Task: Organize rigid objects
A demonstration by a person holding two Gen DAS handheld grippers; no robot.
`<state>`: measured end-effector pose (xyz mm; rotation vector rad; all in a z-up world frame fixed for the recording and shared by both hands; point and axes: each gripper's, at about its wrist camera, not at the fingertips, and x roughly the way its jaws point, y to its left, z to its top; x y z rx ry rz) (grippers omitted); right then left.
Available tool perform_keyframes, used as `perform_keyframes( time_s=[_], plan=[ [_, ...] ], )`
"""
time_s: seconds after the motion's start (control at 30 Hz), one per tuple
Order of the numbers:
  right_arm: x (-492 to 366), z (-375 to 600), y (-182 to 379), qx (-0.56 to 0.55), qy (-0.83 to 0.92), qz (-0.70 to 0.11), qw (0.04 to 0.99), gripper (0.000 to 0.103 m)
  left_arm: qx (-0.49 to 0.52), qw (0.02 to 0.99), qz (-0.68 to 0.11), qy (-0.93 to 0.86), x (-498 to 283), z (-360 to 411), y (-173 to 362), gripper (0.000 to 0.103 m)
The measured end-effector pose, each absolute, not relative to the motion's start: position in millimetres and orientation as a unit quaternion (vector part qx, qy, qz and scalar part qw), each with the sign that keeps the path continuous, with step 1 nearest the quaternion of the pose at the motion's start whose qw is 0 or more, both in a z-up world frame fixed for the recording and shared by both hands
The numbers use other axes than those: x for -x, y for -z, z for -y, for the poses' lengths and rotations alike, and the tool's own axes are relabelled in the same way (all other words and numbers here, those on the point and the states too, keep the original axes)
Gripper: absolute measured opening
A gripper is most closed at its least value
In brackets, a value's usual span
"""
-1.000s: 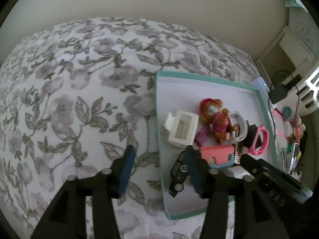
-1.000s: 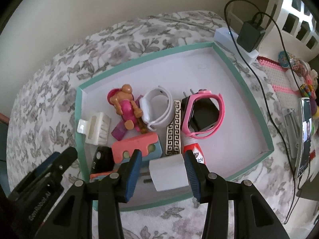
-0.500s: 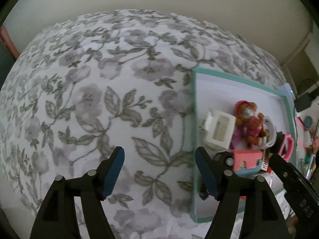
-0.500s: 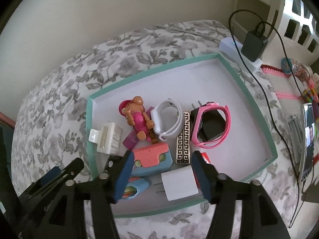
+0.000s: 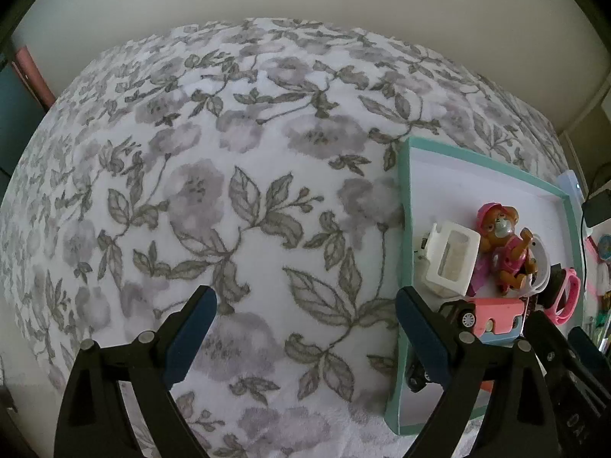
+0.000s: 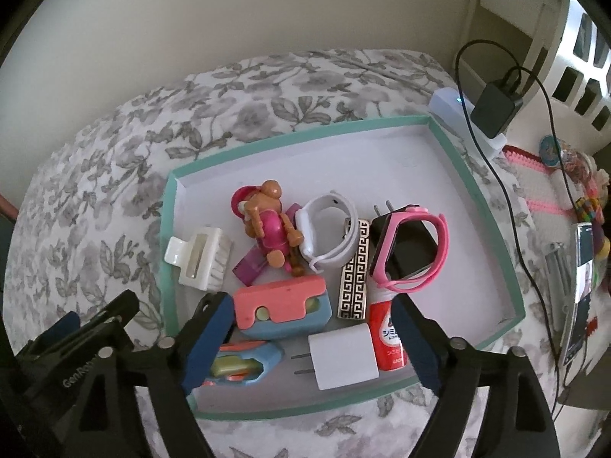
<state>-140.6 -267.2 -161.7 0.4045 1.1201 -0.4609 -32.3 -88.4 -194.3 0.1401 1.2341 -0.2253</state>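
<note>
My right gripper (image 6: 311, 337) has just spread its jaws off the white plastic plug adapter (image 6: 343, 357), which lies prongs-leftward between them in the teal-rimmed cardboard tray (image 6: 305, 135), while my left gripper (image 5: 305, 334), also spreading, holds nothing above the floral bedspread (image 5: 229, 191).

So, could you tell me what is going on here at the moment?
A person is sorting small rigid items into a teal-rimmed tray on a floral bedspread, with a handheld gripper in each hand. The right gripper has just been opening and hangs over the white charger plug, which lies loose in the tray. The left gripper has also just been opening, empty, over the bedspread beside the tray. The toy dog figure, watches and clip already lie inside.
</note>
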Motion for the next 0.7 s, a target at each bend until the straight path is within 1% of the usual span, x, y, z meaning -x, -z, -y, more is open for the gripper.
perform_keyframes(
  time_s=[0.07,0.2,0.4,0.53,0.7],
  plan=[
    [141,268,162,-0.188,0.219,-0.523,0.802,0.097,-0.065,0.807,-0.578,0.105,32,88,195,0.095],
    [142,269,162,-0.188,0.22,-0.52,0.804,0.103,-0.057,0.81,-0.575,0.106,32,85,193,0.095],
    [141,264,159,-0.165,0.226,-0.511,0.813,0.103,-0.065,0.818,-0.563,0.094,31,82,190,0.095],
    [143,262,157,-0.172,0.222,-0.502,0.818,0.103,-0.065,0.831,-0.543,0.106,32,80,178,0.095],
    [148,256,151,-0.18,0.22,-0.489,0.825,0.103,-0.1,0.846,-0.512,0.108,35,79,163,0.095]
  ],
)
